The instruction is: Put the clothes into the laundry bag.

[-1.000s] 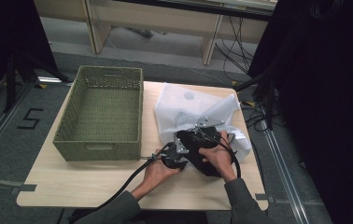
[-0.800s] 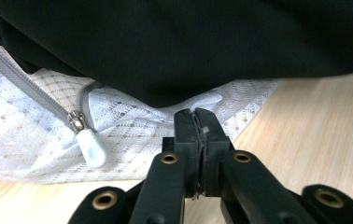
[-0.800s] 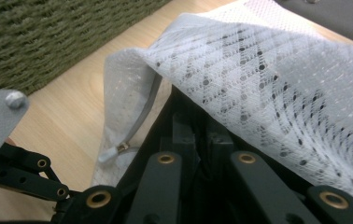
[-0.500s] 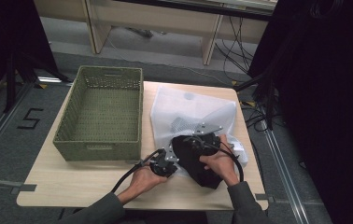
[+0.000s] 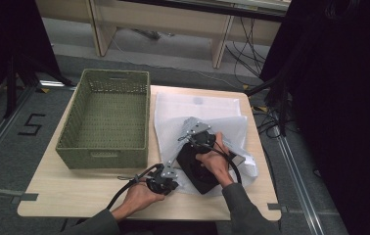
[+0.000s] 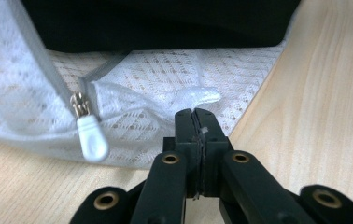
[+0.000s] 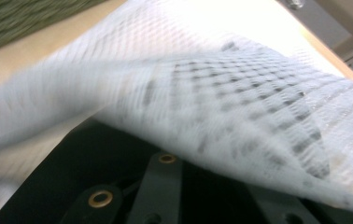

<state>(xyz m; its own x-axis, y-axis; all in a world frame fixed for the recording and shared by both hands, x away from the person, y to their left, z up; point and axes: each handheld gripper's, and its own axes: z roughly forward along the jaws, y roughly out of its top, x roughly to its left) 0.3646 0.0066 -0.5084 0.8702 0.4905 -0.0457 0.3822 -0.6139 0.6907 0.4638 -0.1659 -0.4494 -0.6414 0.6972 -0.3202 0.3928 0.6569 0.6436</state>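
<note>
A white mesh laundry bag lies on the wooden table with a black garment at its open front end. My left gripper sits at the bag's near left corner. In the left gripper view it is shut on a small white tab of the bag's edge, beside the white zipper pull. My right gripper is over the garment. In the right gripper view the mesh bag drapes over its jaws and hides their tips, with the black garment below.
A green woven basket stands on the left half of the table, close to the bag's left side. Cables trail from both grippers toward the front edge. Desk legs and dark equipment stand beyond the table.
The left hand has drawn back toward the table's front edge, at the bag's corner. The right hand has shifted slightly, and more of the black garment shows at the bag's mouth.
</note>
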